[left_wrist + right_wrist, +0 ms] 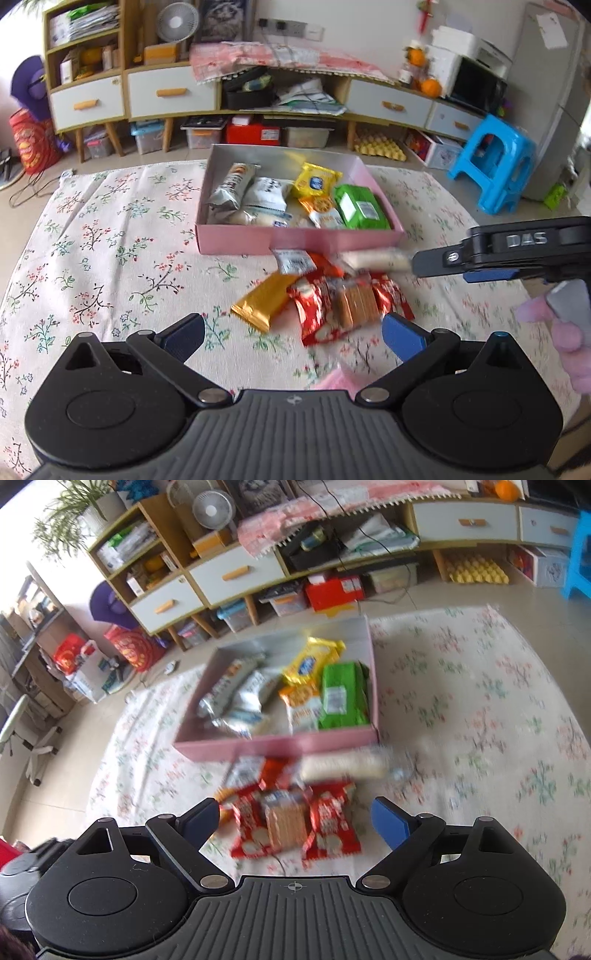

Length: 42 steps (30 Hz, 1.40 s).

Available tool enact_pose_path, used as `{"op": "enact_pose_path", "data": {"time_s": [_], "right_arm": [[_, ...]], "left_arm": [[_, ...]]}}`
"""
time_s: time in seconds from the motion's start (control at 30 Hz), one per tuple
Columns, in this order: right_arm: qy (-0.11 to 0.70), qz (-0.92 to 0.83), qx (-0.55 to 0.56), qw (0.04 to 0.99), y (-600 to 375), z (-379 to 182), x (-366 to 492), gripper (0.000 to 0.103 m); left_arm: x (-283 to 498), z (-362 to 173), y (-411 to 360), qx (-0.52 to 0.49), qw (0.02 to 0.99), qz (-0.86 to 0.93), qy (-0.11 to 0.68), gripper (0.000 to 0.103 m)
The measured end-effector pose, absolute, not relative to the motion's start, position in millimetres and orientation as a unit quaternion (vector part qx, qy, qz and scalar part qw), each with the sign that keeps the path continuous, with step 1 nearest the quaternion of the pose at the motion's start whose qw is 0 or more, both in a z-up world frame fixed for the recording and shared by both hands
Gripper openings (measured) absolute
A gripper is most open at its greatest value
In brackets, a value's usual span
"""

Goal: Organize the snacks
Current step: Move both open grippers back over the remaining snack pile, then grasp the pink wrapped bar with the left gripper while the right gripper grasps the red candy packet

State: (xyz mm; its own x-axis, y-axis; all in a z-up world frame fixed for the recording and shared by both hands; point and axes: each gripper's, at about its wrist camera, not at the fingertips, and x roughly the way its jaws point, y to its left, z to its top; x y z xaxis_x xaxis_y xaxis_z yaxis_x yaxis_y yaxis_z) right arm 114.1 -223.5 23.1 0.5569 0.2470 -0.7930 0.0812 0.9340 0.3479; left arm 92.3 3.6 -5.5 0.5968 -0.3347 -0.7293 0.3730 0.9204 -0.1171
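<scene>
A pink box (236,240) (280,744) on the floral cloth holds several snack packs, among them a green pack (360,208) (341,698) and a yellow pack (316,181) (312,659). In front of it lies a loose pile: a gold packet (260,301), red packets (317,306) (330,821), a clear cracker pack (356,301) (286,821) and a long white pack (373,258) (343,766). My left gripper (293,334) is open just short of the pile, nothing between its fingers. My right gripper (295,818) is open above the cracker pack; in the left wrist view its tip (439,264) reaches in beside the white pack.
A floral cloth (110,240) (480,720) covers the surface. Behind it stand a low cabinet with drawers (170,92) (236,574), storage boxes beneath, a yellow egg tray (380,146) and a blue stool (495,162). A hand in a pink glove (569,332) holds the right gripper.
</scene>
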Motion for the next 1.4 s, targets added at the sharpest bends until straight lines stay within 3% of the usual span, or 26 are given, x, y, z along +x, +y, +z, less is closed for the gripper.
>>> {"op": "enact_pose_path", "data": {"time_s": [0.67,0.83,1.03,1.2,1.4], "right_arm": [[0.488,0.02,0.09,0.868,-218,-10,107,0.091],[0.515,0.01,0.08,0.854,-223,-34,115,0.091],[0.528,0.014,0.101,0.843,-228,-46,125,0.091],[0.52,0.042,0.111,0.846,-221,-47,132,0.091],[0.509,0.041,0.1,0.854,-216,-50,141,0.088]], "left_arm": [[54,-57,13,0.129,0.862,-0.269,0.409,0.102],[52,-73,2,0.158,0.846,-0.284,0.423,0.097],[56,-75,-8,0.152,0.839,-0.299,0.428,0.083],[63,-76,-10,0.134,0.837,-0.302,0.437,0.057],[68,-75,-6,0.116,0.839,-0.291,0.444,0.039]]}}
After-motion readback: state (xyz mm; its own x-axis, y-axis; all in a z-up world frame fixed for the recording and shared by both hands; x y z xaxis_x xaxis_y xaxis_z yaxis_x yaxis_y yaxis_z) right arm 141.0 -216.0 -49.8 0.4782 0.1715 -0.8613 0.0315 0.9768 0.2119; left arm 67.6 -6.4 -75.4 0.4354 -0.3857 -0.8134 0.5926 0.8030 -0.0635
